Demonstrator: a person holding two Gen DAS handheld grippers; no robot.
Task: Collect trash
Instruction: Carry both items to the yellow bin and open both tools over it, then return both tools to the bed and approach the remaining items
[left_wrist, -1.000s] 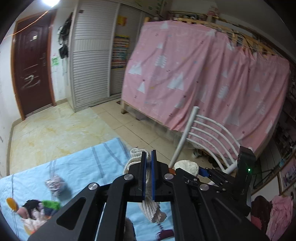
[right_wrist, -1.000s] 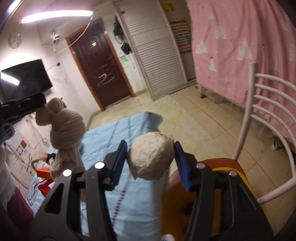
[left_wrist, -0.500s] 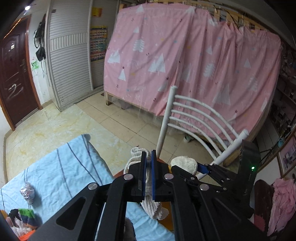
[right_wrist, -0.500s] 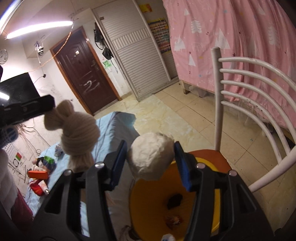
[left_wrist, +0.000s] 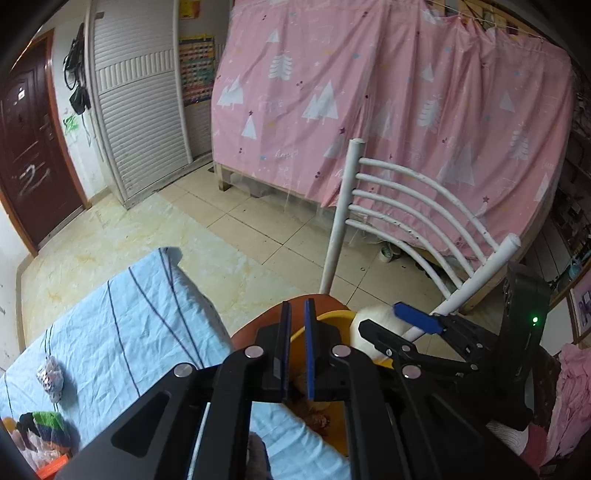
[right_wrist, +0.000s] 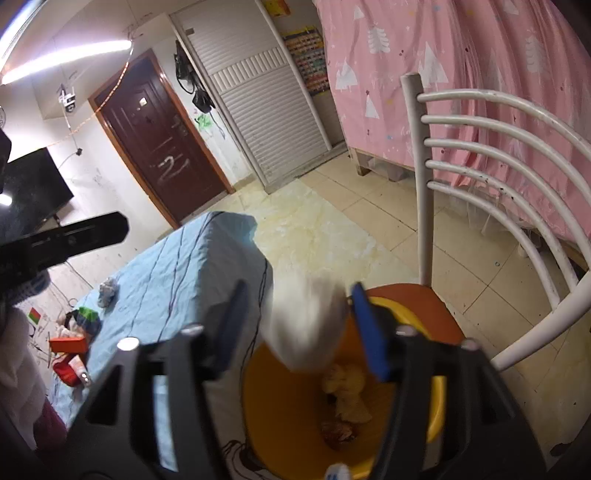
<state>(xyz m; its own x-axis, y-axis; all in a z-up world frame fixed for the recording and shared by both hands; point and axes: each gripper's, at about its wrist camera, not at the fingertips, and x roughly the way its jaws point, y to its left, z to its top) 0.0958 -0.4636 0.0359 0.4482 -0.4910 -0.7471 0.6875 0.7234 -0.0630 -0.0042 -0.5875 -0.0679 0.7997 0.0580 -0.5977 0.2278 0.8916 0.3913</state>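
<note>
Right tool (right_wrist: 299, 295) has just been opening, its jaws loose around the wad (right_wrist: 306, 328), directly above the bin (right_wrist: 437, 406); left tool (left_wrist: 297, 314) clenched, empty.

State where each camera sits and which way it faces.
Left wrist: on the left gripper, facing down past its shut fingers at the yellow bin; the right gripper shows too.
Right wrist: on the right gripper, whose fingers have just been opening around a white wad, above the bin.
Shared: bin, white chair.

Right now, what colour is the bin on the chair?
Yellow; the bin shows best in the right wrist view.
</note>
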